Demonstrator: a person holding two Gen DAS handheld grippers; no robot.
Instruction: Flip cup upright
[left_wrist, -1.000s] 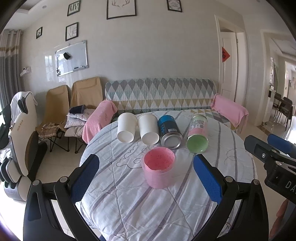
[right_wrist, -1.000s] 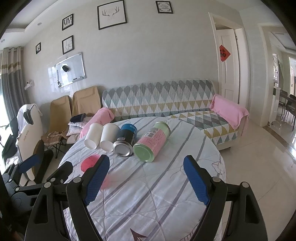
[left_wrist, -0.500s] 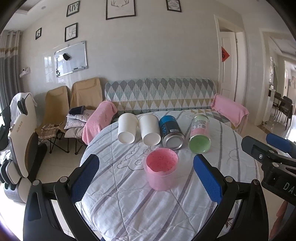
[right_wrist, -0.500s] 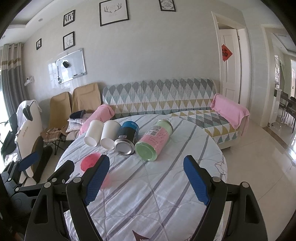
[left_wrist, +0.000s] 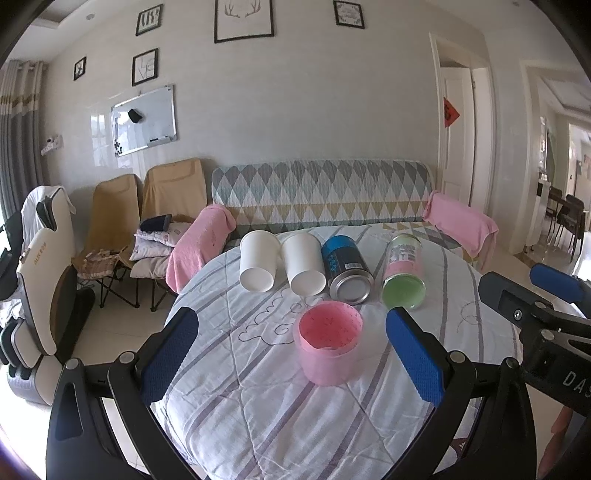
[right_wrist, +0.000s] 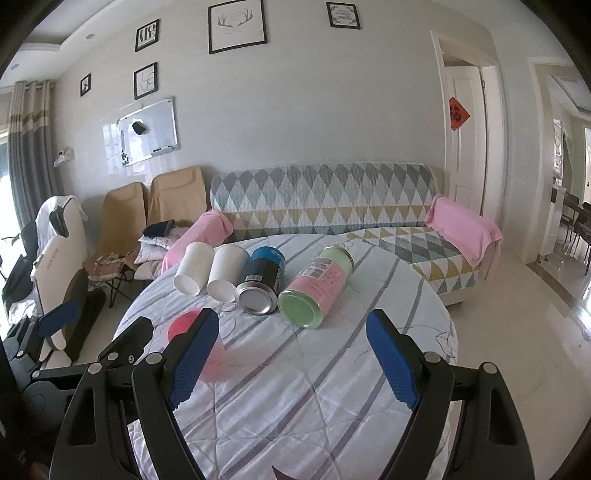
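A pink cup (left_wrist: 328, 347) stands upright on the round table (left_wrist: 258, 406), just ahead of my open, empty left gripper (left_wrist: 291, 362). In the right wrist view the cup (right_wrist: 218, 362) is partly hidden behind my right gripper's left finger (right_wrist: 192, 362). Behind it lie two white paper cups (left_wrist: 256, 266) (left_wrist: 304, 267), a blue can (left_wrist: 345, 269) and a pink-green canister (left_wrist: 402, 271), all on their sides. My right gripper (right_wrist: 295, 362) is open and empty above the table, to the right of the pink cup; it also shows in the left wrist view (left_wrist: 546, 295).
The table wears a striped white quilt (right_wrist: 314, 387). Behind it is a patterned sofa (left_wrist: 325, 192) with pink towels. Folding chairs (left_wrist: 147, 214) and a white gaming chair (left_wrist: 40, 266) stand at the left. A doorway is at the right.
Both grippers have drawn back and risen slightly, so the pink cup and the lying items sit a little further off. The cup stays upright. Both grippers stay open.
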